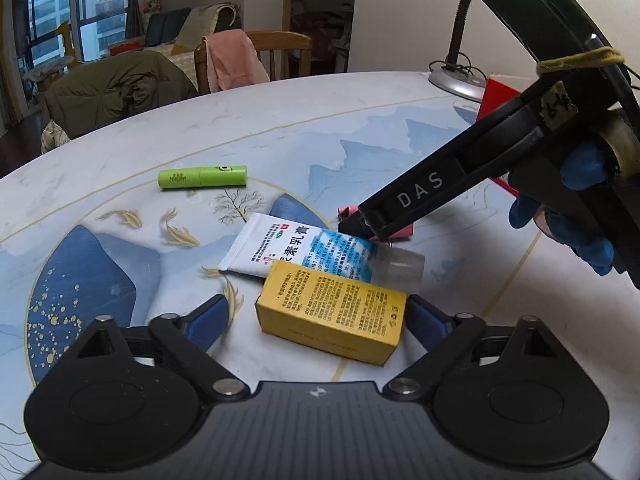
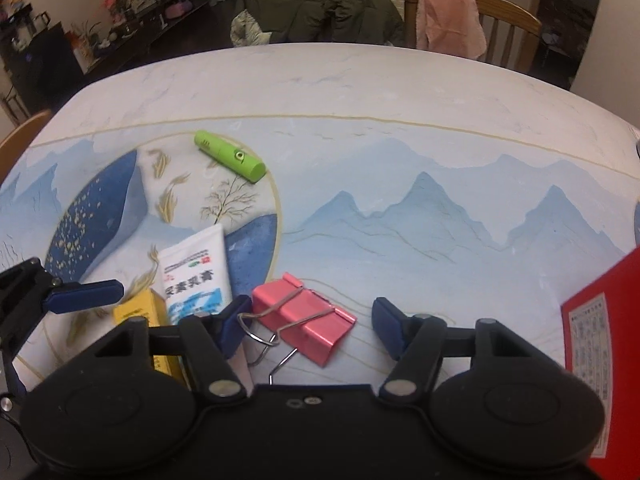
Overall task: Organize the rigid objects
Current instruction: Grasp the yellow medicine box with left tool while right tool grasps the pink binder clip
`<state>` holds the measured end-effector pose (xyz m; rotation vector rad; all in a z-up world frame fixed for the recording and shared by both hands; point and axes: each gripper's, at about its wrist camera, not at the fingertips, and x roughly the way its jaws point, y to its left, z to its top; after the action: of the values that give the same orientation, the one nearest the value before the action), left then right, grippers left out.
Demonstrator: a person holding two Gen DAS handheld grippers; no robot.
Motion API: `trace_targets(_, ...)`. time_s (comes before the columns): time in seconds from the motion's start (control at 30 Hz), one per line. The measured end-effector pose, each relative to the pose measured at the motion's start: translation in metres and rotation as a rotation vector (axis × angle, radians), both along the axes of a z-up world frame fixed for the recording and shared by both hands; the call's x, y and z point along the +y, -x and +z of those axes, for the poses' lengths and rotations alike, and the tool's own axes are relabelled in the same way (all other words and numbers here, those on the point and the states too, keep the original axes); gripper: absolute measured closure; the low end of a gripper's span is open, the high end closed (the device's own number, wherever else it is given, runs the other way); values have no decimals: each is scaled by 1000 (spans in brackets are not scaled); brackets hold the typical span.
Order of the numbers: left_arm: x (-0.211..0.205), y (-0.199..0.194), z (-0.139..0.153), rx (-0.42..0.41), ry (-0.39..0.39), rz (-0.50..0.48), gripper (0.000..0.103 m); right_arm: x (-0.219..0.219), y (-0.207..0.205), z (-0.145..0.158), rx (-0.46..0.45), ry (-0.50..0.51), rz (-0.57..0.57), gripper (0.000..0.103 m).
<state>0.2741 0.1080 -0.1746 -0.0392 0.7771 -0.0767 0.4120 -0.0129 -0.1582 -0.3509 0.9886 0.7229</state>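
Only the right wrist view is showing the pink binder clip (image 2: 304, 318) lying aslant between the right gripper's (image 2: 310, 324) parted jaws; left gripper (image 1: 316, 320), jaws apart, is straddling the yellow box (image 1: 332, 312) beside it.

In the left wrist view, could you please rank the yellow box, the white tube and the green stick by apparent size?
1. yellow box, though it lies nearest the camera
2. white tube, comparable, partly hidden behind the box
3. green stick, farthest
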Motion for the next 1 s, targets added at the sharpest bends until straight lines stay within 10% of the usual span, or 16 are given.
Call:
trace_targets(0.2,-1,3,-2,-4,-1,5,29,7,7,-3,-61,39,49,37)
trace_targets(1.0,-3,37,21,30,67,106,31,-41,56,17,-14,-7,-58,46)
